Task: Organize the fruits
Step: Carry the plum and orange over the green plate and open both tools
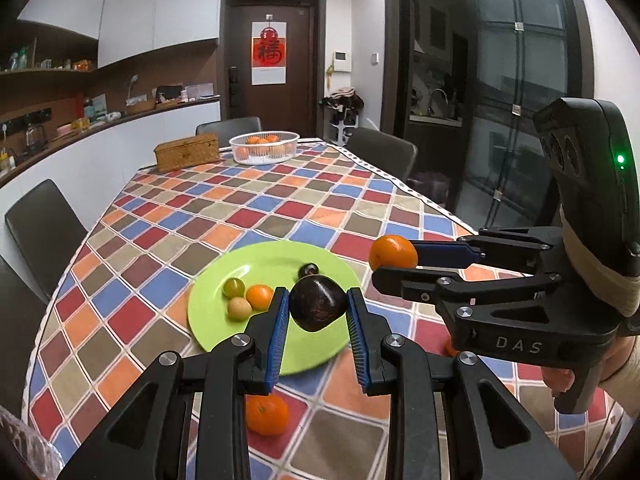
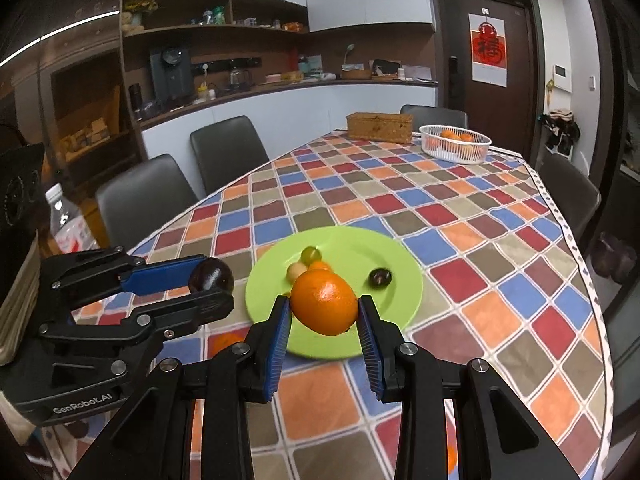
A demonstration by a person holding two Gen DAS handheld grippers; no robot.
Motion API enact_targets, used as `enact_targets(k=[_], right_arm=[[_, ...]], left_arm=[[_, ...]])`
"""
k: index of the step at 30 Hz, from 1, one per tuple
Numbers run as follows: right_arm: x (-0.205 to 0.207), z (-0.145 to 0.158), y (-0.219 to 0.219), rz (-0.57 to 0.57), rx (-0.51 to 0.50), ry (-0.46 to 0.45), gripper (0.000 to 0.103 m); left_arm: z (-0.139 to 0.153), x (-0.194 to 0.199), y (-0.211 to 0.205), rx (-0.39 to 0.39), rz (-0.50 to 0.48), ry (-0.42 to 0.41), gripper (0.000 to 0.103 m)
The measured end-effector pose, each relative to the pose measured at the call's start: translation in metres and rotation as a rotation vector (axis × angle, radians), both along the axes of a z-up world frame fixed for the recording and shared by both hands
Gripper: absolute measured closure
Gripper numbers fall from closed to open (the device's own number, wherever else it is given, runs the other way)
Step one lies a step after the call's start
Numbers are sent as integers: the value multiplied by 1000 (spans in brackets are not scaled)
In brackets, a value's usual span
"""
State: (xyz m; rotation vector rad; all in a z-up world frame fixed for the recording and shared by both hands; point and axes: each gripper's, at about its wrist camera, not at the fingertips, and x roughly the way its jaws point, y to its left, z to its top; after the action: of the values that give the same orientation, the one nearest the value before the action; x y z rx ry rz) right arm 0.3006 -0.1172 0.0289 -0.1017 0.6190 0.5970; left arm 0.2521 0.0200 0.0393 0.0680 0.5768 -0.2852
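Left tool (image 1: 318,310) is clamped on a dark plum (image 1: 318,309), pads tight on both sides, fruit held in the air above the near rim of the green plate (image 1: 280,258). Right tool (image 2: 324,308) is likewise closed on an orange (image 2: 324,306), also held clear of the counter (image 2: 460,216), over the plate's near edge. In the left wrist view the right tool sits just to the right w/ its orange at the tips.

Plate already has a green grape (image 1: 234,287), a small orange fruit (image 1: 260,296), a pale round one (image 1: 239,309) & a small dark fruit (image 1: 309,269). One more orange (image 1: 267,414) lies on the cloth below the left tool, off the plate.

Key relation: plate lies straight ahead of & below both tools, so each load prob. needs only a short fwd-and-down drop. Bare patch is on plate's right half, nearer the right tool; left half is crowded, so the plum has less room. White basket (image 1: 264,148) w/ oranges sits at the far end, well apart — cannot tell which one is the intended target.
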Motion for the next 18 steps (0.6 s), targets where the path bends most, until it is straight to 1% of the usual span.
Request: enact_targets(k=[6, 9, 13, 18], right_arm=[[30, 5, 6, -7, 4, 30, 68], [46, 5, 9, -7, 2, 50, 68], [67, 2, 17, -7, -22, 67, 68], [92, -1, 27, -5, -78, 69, 68]], left_arm=[[1, 28, 7, 2, 16, 13, 74], [0, 44, 12, -9, 21, 31, 74], [-4, 68, 18, -23, 27, 68, 74], [-14, 98, 24, -13, 31, 120, 74]])
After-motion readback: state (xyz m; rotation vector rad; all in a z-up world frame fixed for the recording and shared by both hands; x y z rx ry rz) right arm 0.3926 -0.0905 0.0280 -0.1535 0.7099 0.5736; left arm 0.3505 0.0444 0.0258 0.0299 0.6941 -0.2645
